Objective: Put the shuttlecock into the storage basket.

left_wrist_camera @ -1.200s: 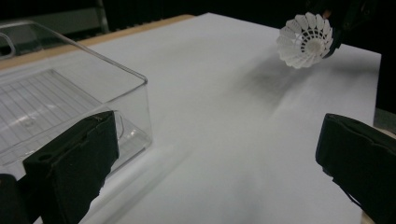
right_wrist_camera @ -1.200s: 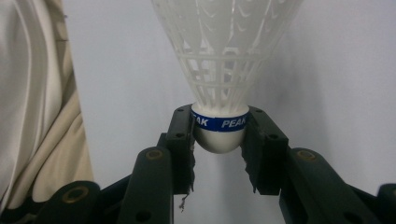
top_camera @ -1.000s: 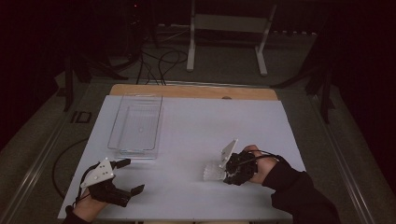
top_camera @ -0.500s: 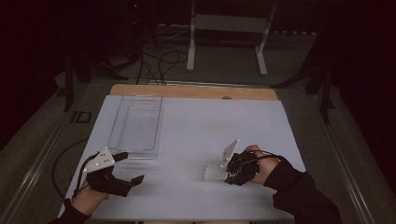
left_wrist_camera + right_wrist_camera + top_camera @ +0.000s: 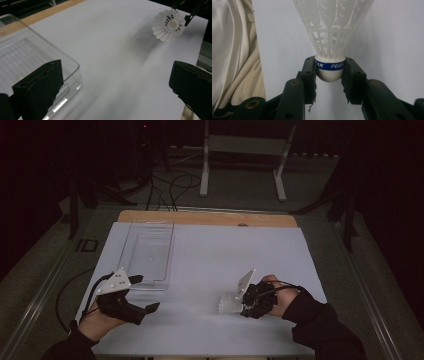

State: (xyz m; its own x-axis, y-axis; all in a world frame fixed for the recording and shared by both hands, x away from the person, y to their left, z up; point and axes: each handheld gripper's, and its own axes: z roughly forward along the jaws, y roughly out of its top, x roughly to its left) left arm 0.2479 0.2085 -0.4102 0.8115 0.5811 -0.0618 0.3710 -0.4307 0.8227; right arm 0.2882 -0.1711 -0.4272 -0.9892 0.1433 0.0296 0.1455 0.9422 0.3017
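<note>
One shuttlecock, pinched at its cork by the right gripper, jaws clamped just under the blue band, well to the right of the clear tray. Left gripper spread wide, nothing between, hovering at the tray's near corner. Slim grip on a rounded cork, so likely to squirt out on any sudden swing. Could also crush the skirt if lowered against the tray's wall, or clip the waiting left gripper.

Dim room with dark surroundings; the table is softly lit, with mild blur.
</note>
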